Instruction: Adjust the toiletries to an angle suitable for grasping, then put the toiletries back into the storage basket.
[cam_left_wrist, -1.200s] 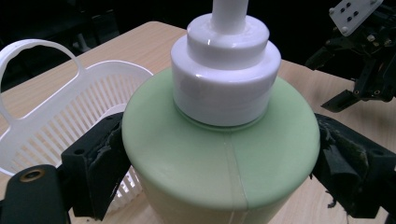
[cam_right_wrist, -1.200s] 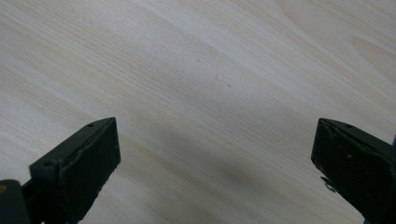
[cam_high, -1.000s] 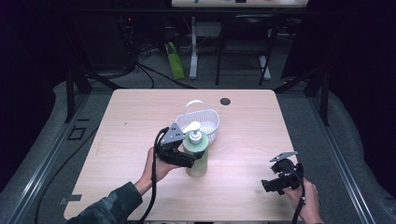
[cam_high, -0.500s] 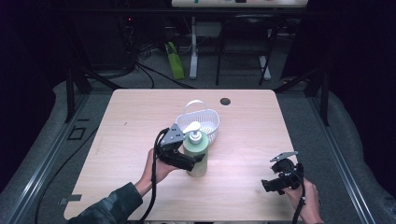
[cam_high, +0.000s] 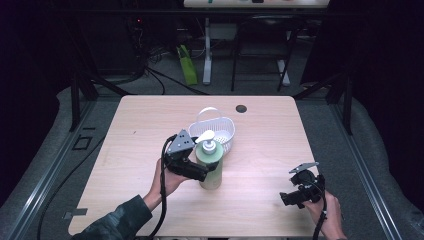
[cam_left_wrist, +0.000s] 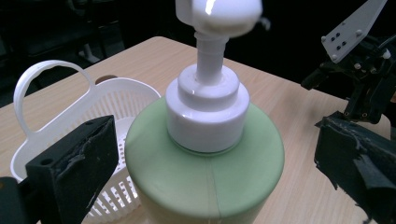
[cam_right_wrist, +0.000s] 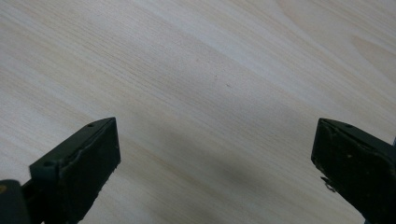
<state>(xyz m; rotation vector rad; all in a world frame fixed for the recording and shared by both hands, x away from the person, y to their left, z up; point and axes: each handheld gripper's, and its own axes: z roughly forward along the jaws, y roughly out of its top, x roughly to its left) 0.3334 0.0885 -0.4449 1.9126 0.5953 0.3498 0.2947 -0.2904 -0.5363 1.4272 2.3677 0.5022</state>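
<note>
Green pump bottle (cam_high: 210, 167) between the jaws of the left gripper (cam_high: 197, 170), upright near the middle of the wooden table (cam_high: 150, 125). Jaws spread wide, just opened further over the last moment, with the bottle still between them. In the left gripper view, a clear gap on either side of the bottle's (cam_left_wrist: 205, 172) shoulders, neither black pad pressing on it; whether a pad brushes the body lower down, cannot tell. Held from the bottle's left side, hand (cam_high: 167, 181) and dark sleeve (cam_high: 117, 222) behind it.

Pale green rounded body, faint seam down the front. White collar (cam_left_wrist: 208, 112) on top, thin white neck, white pump head (cam_left_wrist: 217, 14) above, nozzle turned toward the basket in the high view.

Just behind the bottle, touching or nearly so, a white slotted basket (cam_high: 220, 131) with a hoop handle (cam_left_wrist: 49, 77), seen past the left jaw in the left gripper view.

Right gripper (cam_high: 300, 192) well apart from the bottle, low over the near right corner of the table, held in the other hand (cam_high: 327, 212). Jaws wide apart, bare wood grain (cam_right_wrist: 210, 93) between them. Same gripper (cam_left_wrist: 369, 88) visible beyond the bottle in the left gripper view.
</note>
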